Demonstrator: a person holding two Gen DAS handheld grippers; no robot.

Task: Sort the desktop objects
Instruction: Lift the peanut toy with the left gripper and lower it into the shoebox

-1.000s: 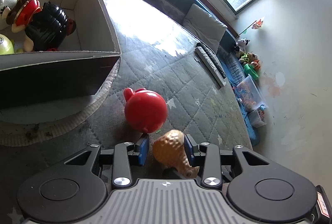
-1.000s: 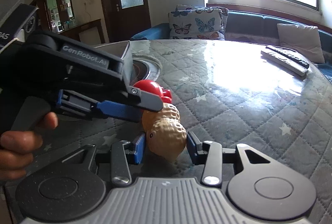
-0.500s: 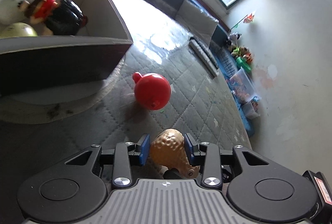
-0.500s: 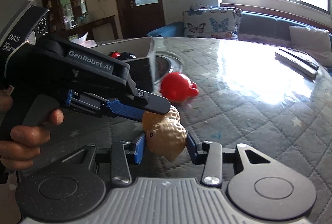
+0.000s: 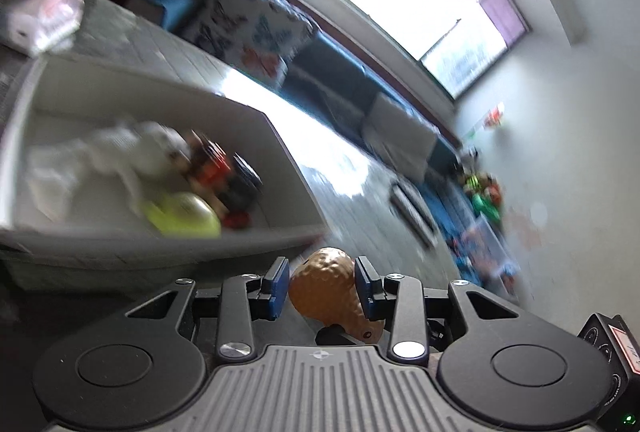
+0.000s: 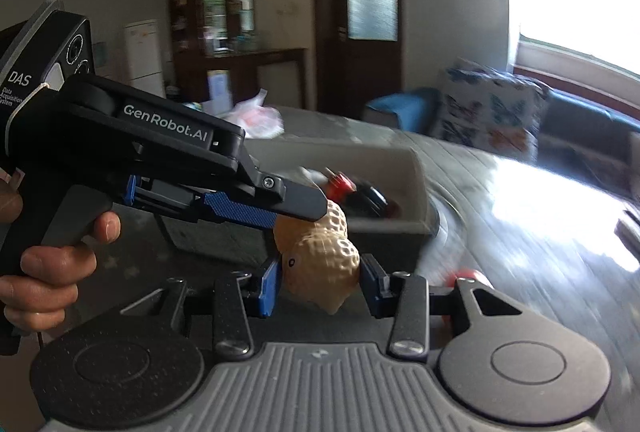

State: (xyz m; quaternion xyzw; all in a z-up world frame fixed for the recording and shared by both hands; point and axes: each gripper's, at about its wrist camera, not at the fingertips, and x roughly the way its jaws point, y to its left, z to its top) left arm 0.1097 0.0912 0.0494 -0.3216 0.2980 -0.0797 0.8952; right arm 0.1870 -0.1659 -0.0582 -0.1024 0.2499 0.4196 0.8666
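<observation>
Both sets of jaws are clamped on the one peanut toy [image 6: 320, 256]: your right gripper [image 6: 318, 286] pinches its paler lobe, your left gripper [image 5: 322, 286] the browner lobe, so the toy hangs between them, clear of the bench [image 6: 540, 232] and just short of the open box [image 5: 280, 135]. Keep the two grips moving as a pair; if one hand leads, the toy will likely twist out. Carry it over the near wall of the box before letting go, and aim for bare floor beside the yellow-green ball [image 5: 184, 218] and the blurred red-and-black toy [image 5: 224, 171]. The red toy [image 6: 466, 278] lies on the bench beyond your right gripper and probably goes next.
</observation>
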